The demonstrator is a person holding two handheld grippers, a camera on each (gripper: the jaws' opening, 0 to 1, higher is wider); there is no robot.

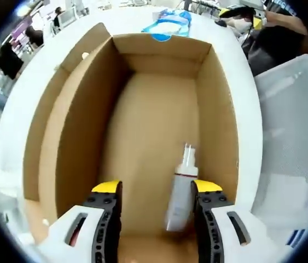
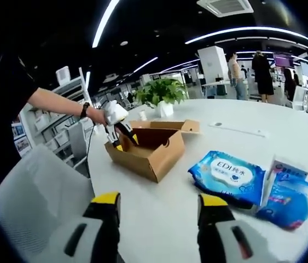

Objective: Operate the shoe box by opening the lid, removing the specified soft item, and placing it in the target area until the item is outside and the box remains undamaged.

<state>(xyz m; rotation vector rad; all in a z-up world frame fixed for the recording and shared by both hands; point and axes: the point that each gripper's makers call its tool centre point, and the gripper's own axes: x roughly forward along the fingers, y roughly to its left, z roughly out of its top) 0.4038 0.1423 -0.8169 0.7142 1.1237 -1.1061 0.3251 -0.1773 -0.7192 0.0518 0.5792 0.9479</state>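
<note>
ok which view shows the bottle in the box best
The left gripper view: it looks straight down into the open shoe box, with the white bottle lying on the floor between the left gripper jaws. The right gripper view shows the box from outside; its walls hide the bottle.

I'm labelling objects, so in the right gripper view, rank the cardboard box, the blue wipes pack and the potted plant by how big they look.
1. cardboard box
2. blue wipes pack, nearly as big, but closer to the camera
3. potted plant, farther away
</note>
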